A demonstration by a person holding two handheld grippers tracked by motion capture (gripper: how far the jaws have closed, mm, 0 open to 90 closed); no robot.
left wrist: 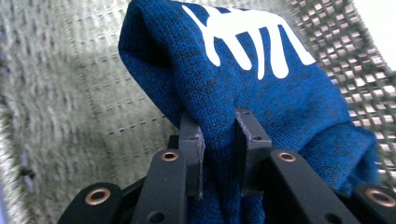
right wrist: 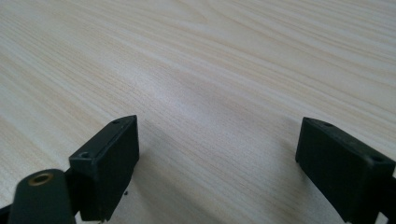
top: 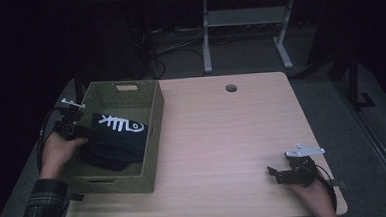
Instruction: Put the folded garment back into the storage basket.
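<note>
A dark blue knitted garment (top: 115, 137) with a white fish-bone print lies folded inside an olive woven basket (top: 152, 140) at the table's left. My left gripper (top: 89, 133) reaches into the basket from its left side. In the left gripper view my left gripper (left wrist: 219, 135) is shut on a fold of the garment (left wrist: 261, 93), with the basket wall (left wrist: 70, 93) behind it. My right gripper (top: 274, 176) rests near the table's front right corner. In the right gripper view my right gripper (right wrist: 217, 140) stands open over bare wood, nothing between its fingers.
The light wooden table (top: 222, 127) has a round cable hole (top: 231, 88) near its far edge. Beyond it stands a white-legged desk frame (top: 246, 15) with cables on the floor. The basket takes up the table's left third.
</note>
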